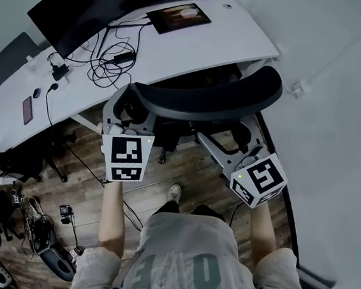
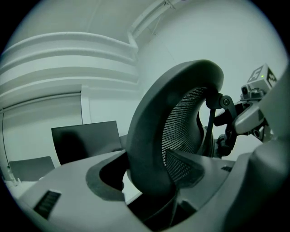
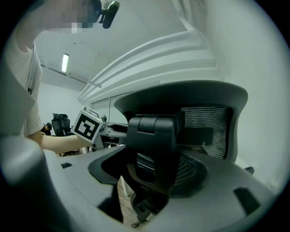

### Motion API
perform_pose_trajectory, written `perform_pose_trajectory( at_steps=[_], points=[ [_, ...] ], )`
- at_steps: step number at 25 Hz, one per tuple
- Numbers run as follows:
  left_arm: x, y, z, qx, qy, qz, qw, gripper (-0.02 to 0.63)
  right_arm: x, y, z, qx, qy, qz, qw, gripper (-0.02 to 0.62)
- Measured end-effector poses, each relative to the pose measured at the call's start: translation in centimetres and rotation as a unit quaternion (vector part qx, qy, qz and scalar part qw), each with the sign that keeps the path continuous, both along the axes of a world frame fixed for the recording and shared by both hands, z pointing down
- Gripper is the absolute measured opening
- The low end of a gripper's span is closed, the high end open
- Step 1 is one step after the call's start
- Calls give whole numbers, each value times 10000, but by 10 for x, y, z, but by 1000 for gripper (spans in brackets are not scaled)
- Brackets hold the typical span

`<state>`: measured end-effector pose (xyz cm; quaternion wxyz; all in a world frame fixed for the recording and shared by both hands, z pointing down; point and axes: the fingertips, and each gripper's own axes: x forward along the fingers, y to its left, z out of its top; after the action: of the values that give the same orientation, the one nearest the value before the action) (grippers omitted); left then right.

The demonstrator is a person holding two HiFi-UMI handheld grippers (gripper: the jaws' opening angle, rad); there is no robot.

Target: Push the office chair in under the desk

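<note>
The office chair's dark curved backrest stands just in front of the white desk, with the seat mostly under the desk's edge. My left gripper is at the backrest's left end. In the left gripper view the thick backrest rim fills the gap of that gripper, touching both jaws. My right gripper reaches in behind the chair's right side. Its jaws stand around a black block-shaped bracket on the back of the chair, and a strip of floor shows beside the bracket.
On the desk are a dark monitor, a tangle of cables, a tablet and a phone. A white wall runs close on the right. Bags and gear lie on the wood floor at left.
</note>
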<state>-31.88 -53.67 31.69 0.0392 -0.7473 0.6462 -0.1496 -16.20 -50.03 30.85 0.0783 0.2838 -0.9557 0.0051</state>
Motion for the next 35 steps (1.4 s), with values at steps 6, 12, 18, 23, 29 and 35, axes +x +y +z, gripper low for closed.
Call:
perform_pose_trajectory(
  at_steps=[6, 12, 18, 23, 29, 35],
  points=[
    [-30, -51, -3, 25, 26, -105, 9999, 279, -29, -56, -4, 9, 7, -134, 9999, 288],
    [-47, -89, -4, 38, -6, -296, 9996, 279, -45, -98, -6, 67, -59, -282, 9996, 288],
    [-63, -115, -4, 20, 22, -520, 9986, 279, -60, -129, -6, 82, -70, -475, 9988, 288],
    [-74, -132, -5, 9, -26, -615, 9981, 279, -70, -145, -8, 130, -145, -539, 9984, 288],
    [-84, -135, -6, -1, -9, -628, 9980, 279, -80, -144, -11, 221, -225, -510, 9982, 288],
    [-84, -134, -4, 13, -34, -627, 9980, 279, -80, -144, -8, 211, -260, -472, 9983, 289]
  ],
)
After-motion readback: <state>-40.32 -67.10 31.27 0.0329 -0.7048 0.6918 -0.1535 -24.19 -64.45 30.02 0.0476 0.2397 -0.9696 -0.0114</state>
